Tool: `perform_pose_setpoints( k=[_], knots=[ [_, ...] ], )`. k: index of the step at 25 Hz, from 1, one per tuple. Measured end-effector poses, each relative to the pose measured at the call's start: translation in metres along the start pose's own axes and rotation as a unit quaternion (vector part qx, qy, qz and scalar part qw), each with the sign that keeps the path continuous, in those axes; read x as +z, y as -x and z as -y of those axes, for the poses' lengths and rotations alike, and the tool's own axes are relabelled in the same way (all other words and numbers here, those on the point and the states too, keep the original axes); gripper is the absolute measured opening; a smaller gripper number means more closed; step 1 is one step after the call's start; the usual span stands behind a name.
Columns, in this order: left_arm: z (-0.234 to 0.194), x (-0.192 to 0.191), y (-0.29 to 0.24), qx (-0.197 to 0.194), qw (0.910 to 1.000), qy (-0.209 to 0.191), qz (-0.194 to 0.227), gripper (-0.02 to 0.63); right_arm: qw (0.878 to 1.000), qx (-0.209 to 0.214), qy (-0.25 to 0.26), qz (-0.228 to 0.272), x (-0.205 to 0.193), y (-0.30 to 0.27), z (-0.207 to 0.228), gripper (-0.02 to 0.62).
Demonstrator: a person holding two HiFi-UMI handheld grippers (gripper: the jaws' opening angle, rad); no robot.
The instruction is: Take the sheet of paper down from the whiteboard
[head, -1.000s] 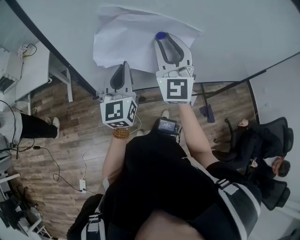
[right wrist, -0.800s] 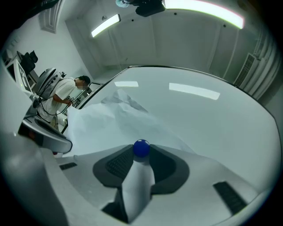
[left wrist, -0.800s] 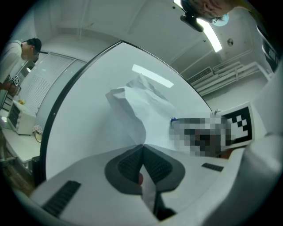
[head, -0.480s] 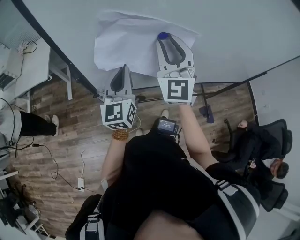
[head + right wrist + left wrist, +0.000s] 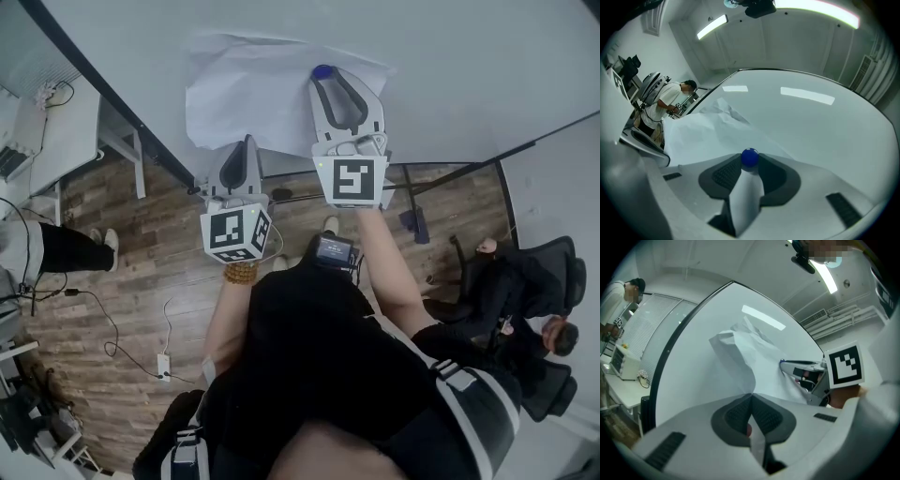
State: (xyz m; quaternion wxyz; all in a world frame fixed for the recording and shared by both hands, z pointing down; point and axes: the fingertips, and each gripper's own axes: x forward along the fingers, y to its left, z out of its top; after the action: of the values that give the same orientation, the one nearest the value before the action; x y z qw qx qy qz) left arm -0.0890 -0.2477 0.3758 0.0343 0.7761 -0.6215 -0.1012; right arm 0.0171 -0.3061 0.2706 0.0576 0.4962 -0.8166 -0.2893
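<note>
Creased white sheet of paper [image 5: 253,94] lies against the glossy white whiteboard [image 5: 450,56], wrinkled and bulging along its left side. The left tongs [image 5: 248,142] are clenched on the sheet's lower edge. The right tongs [image 5: 326,77] grip a small round blue magnet [image 5: 322,71] that sits on the sheet near its right edge. The 2 tongs are near each other.

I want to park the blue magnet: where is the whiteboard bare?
Bare: the whiteboard right of the sheet of paper, and the strip above it. Crowded: the sheet's lower edge, pinched by the left gripper, and its right part, where the right gripper grips the blue magnet.
</note>
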Motion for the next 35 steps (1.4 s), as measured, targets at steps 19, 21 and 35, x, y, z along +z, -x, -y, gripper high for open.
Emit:
perform_pose_setpoints(
  k=[19, 21, 35],
  knots=[
    [-0.008, -0.005, 0.009, 0.007, 0.9999, -0.006, -0.005, 0.009, 1.0, -0.003, -0.003, 0.005, 0.002, -0.001, -0.006, 0.114],
    [-0.01, -0.008, 0.011, 0.013, 0.9999, -0.005, -0.009, 0.009, 1.0, -0.006, -0.003, 0.008, 0.002, 0.0, -0.005, 0.114],
    [-0.012, -0.019, 0.017, 0.014, 0.9996, -0.008, -0.023, 0.009, 1.0, -0.005, 0.003, 0.012, 0.003, -0.001, -0.01, 0.114]
  ],
)
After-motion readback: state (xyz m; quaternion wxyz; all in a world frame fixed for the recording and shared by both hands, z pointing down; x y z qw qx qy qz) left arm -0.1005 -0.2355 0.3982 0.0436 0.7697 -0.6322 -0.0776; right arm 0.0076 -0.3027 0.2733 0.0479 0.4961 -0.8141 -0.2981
